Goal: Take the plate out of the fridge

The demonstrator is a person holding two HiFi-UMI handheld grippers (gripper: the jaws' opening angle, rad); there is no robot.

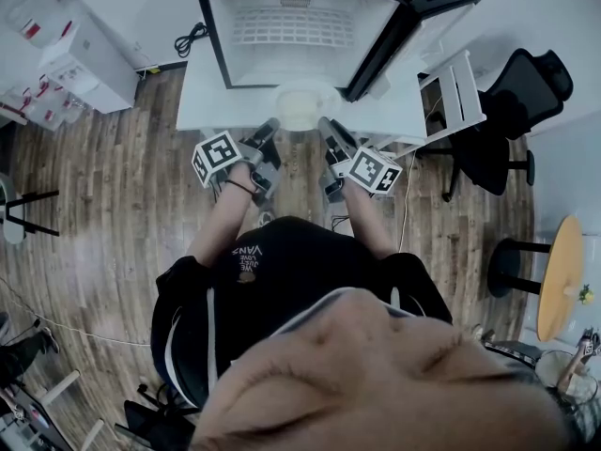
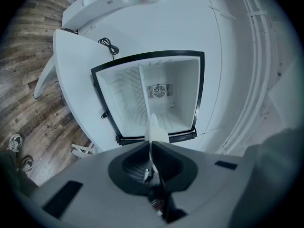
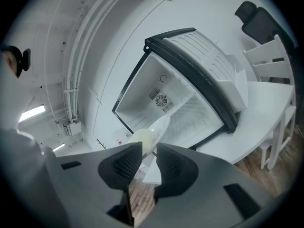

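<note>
A pale cream plate hangs just in front of the open fridge, between my two grippers. My left gripper is shut on its left rim. In the left gripper view the plate shows edge-on above the closed left gripper, with the empty white fridge behind. My right gripper holds the right rim. In the right gripper view the plate enters the narrow gap of the right gripper and fills it at the tips. The fridge door stands swung open to the right.
The fridge stands on a white table. A white slatted chair and a black office chair are to the right, with a round wooden-topped stool nearer. A black cable lies at the back left, and a white cabinet stands far left.
</note>
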